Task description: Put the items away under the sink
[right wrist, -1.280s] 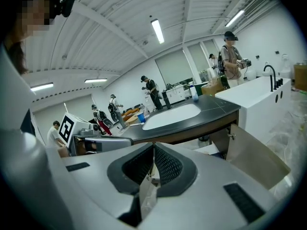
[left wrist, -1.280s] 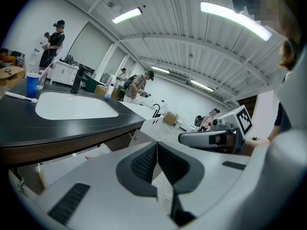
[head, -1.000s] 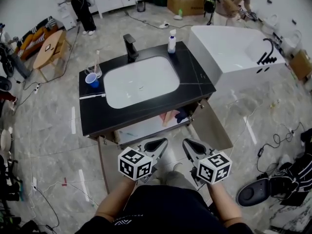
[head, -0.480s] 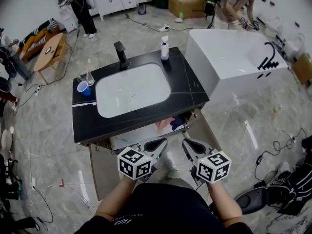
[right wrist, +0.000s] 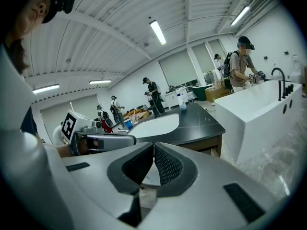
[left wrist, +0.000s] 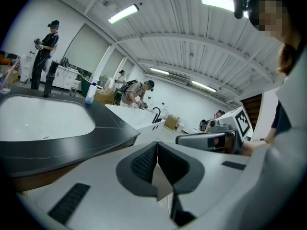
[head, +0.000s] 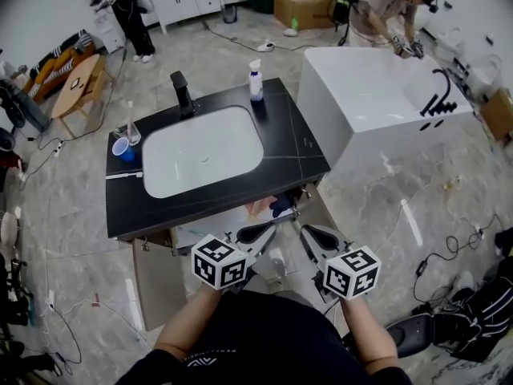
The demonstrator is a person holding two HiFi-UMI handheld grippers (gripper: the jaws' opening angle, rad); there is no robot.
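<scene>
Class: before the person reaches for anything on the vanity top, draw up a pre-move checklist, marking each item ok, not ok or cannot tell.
1. Left gripper empty: ok, jaws shut on nothing.
2. Right gripper empty: ok, jaws shut on nothing.
3. Jaws open for a grasp: not ok, both pairs are closed.
4. Cabinet doors under the sink open: ok.
5. Spray bottle upright on the countertop: ok.
6. Free room behind those doors: cannot tell, the countertop hides most of it.

We hold the right gripper (right wrist: 153, 151) with jaws together, empty. Beyond it lies the black vanity top (right wrist: 200, 127) (white basin (right wrist: 156, 125) sunk in) beside a white bathtub (right wrist: 254, 111).
</scene>
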